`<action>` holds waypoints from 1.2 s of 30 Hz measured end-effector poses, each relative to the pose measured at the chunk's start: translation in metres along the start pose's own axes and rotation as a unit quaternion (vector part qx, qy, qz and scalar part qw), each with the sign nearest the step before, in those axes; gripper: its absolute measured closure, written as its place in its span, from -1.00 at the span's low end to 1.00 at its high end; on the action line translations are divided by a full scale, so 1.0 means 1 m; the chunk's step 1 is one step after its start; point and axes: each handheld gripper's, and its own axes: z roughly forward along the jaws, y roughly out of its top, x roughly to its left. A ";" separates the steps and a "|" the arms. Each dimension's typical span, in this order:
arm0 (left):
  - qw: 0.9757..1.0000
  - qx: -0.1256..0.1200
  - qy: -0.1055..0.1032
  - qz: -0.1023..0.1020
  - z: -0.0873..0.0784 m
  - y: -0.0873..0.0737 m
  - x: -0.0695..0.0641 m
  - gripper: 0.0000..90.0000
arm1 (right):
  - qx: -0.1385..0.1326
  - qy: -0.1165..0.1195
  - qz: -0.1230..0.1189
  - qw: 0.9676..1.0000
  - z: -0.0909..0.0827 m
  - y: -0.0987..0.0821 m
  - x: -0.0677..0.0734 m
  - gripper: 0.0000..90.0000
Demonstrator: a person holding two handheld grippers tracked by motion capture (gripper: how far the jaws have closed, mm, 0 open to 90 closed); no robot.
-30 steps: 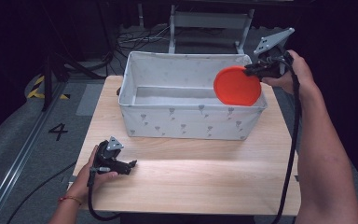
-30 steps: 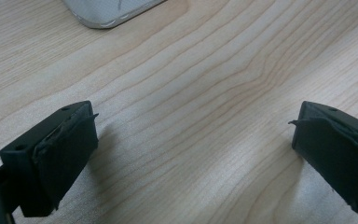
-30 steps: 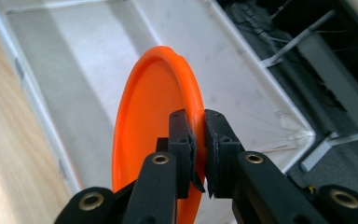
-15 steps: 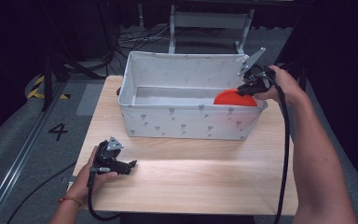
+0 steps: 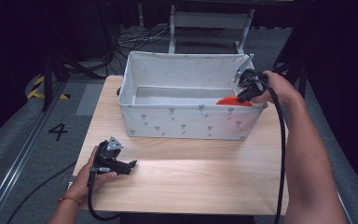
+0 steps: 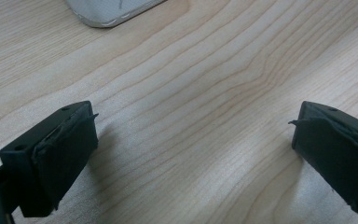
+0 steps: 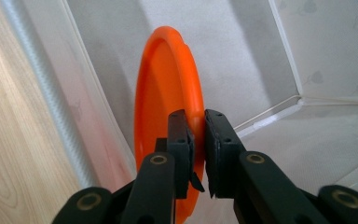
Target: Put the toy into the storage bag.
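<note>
At the near left of the worktop, the left tongs rest with jaws apart, holding nothing. Farther right, the right tongs are clamped on the orange plate, held on edge inside the fabric bin, beside its right wall.

Light wooden table on grey carpet floor; dark surroundings, black cables, yellow-black tape, metal frame behind.
</note>
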 end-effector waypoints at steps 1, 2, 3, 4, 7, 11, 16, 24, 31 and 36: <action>1.000 0.000 0.000 0.000 0.000 0.000 0.000 -0.99 | 0.003 0.001 -0.001 1.000 0.002 0.001 0.000 0.81; 1.000 0.000 0.000 0.000 0.000 0.000 0.000 -0.99 | 0.012 0.006 0.002 1.000 0.006 0.001 0.000 0.81; 1.000 0.000 0.002 0.001 0.000 0.000 0.000 -0.99 | 0.021 0.004 0.000 1.000 0.008 0.000 0.000 0.81; 1.000 0.000 0.002 0.001 0.000 0.000 0.000 -0.99 | 0.021 0.004 0.000 1.000 0.008 0.000 0.000 0.81; 1.000 0.002 -0.001 -0.007 0.000 -0.001 -0.001 -0.99 | 0.029 0.002 0.006 1.000 0.013 -0.001 0.000 0.80; 1.000 0.001 -0.001 -0.007 0.000 -0.001 -0.001 -0.99 | 0.022 -0.004 0.020 1.000 0.014 -0.006 -0.001 0.76; 1.000 0.002 -0.001 -0.007 0.000 -0.001 -0.001 -0.99 | -0.005 -0.014 0.032 0.999 0.007 -0.009 -0.001 0.63; 1.000 0.002 0.001 -0.010 0.000 -0.001 -0.002 -0.99 | -0.086 -0.041 0.064 0.993 -0.010 -0.013 0.007 0.32; 1.000 0.001 0.002 -0.011 0.000 -0.001 -0.002 -0.99 | -0.153 -0.070 0.123 0.978 -0.023 -0.022 0.009 -0.02; 1.000 0.002 0.002 -0.011 0.000 -0.001 -0.002 -0.99 | -0.177 -0.094 0.157 0.967 -0.025 -0.028 0.013 -0.26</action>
